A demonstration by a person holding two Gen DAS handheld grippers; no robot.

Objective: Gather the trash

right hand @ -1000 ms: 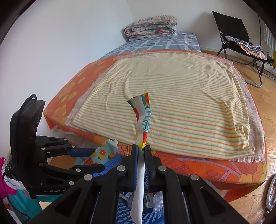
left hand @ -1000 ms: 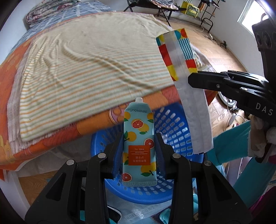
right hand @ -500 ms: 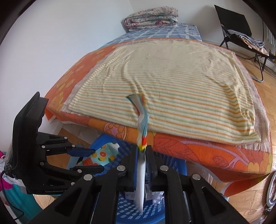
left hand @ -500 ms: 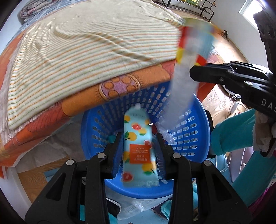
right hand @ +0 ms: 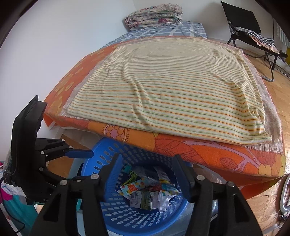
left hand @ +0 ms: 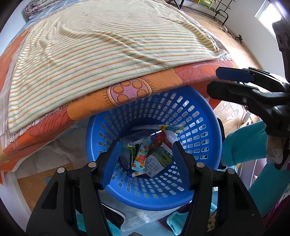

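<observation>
A blue perforated basket (left hand: pixel 204 130) (right hand: pixel 101 156) stands on the floor against the bed's near edge, holding several wrappers and a small carton. The fruit-print pouch (left hand: pixel 142 157) (right hand: pixel 131 187) lies among them, beside a green-white carton (left hand: pixel 158 162) (right hand: pixel 143 199). The wavy-print wrapper (left hand: pixel 171 128) (right hand: pixel 168 187) rests inside too. My left gripper (left hand: pixel 145 146) hovers over the basket, jaws opening, nothing between them. My right gripper (right hand: pixel 146 159) also hangs above the basket with its jaws opening and empty. Each gripper shows in the other's view: the right gripper (left hand: pixel 226 83) and the left gripper (right hand: pixel 79 154).
The bed (right hand: pixel 208 156) with an orange patterned cover and a striped blanket (right hand: pixel 172 87) overhangs the basket's far rim. A folded quilt (right hand: pixel 154 15) lies at the bed's head. A black folding chair (right hand: pixel 248 30) stands on the wooden floor at right. A teal sleeve (left hand: pixel 244 145) is beside the basket.
Both grippers have let go: the fruit-print pouch dropped from the left and the wavy-print wrapper from the right, and both lie in the basket. Both views tilted down toward the basket.
</observation>
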